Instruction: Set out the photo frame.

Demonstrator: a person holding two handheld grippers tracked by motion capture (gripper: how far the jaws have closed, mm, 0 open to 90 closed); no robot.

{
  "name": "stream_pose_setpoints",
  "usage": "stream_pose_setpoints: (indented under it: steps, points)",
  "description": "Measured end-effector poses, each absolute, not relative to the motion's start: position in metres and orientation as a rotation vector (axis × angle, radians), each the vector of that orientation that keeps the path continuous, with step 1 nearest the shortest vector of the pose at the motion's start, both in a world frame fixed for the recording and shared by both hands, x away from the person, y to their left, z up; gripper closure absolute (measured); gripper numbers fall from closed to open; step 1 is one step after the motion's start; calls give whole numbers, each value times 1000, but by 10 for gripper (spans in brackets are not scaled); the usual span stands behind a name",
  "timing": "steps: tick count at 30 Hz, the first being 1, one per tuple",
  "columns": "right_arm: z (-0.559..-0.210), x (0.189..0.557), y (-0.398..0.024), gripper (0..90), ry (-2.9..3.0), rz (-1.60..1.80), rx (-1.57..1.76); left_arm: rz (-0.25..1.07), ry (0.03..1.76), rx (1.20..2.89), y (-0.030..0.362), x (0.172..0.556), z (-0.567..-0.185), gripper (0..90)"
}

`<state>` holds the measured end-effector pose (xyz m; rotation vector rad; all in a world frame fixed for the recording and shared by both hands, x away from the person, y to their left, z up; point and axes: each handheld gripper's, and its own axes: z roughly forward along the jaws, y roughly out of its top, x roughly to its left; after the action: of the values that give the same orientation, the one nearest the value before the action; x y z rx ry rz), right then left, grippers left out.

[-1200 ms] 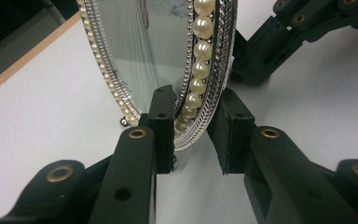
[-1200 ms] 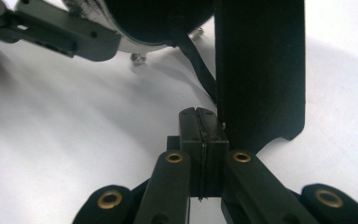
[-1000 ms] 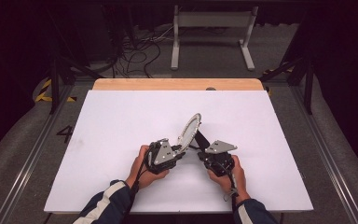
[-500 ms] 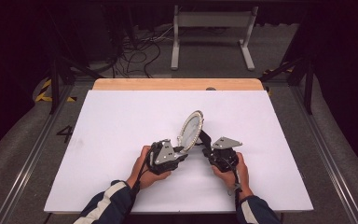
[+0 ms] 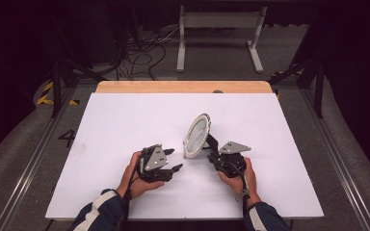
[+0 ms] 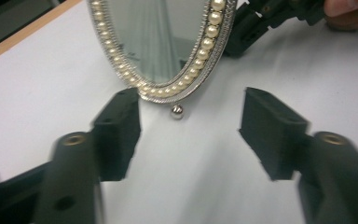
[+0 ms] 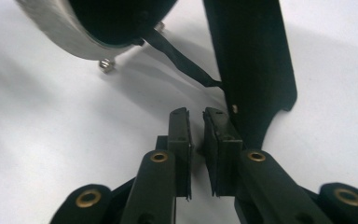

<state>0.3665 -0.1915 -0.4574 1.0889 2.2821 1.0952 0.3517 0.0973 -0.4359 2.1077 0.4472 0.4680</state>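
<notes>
Mirror [image 5: 196, 135] stands propped; left gripper [image 5: 174, 160] just opened, empty; right gripper [image 7: 196, 126] nearly closed, empty

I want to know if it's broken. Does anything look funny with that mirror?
Nothing looks broken. The mirror stands tilted on the white table, propped on its black back stand. Its pearl rim looks whole, with a small ball foot touching the table.

Black grippers [image 5: 173, 160], brass screws, navy white-striped sleeves [image 5: 101, 207]

A white table [image 5: 125, 144] (wood strip along its far edge) carries an oval pearl-rimmed mirror [image 5: 196, 134], standing.
</notes>
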Motion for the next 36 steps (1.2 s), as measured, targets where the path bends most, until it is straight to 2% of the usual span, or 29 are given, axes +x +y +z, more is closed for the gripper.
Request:
stream_pose_setpoints:
  steps: [7, 17, 27, 36]
  points:
    - [-452, 358, -179, 670, 2305, 1165, 1002, 445, 503, 2111, 127, 339, -439, 256]
    - [-444, 353, -160, 479, 2247, 1242, 1042, 453, 563, 2154, 162, 327, -452, 196]
    - [-442, 359, -148, 437, 2181, 1302, 1126, 472, 571, 2184, 166, 325, -456, 183]
    - [-446, 367, -135, 471, 2119, 1307, 1195, 475, 572, 2188, 165, 325, -457, 178]
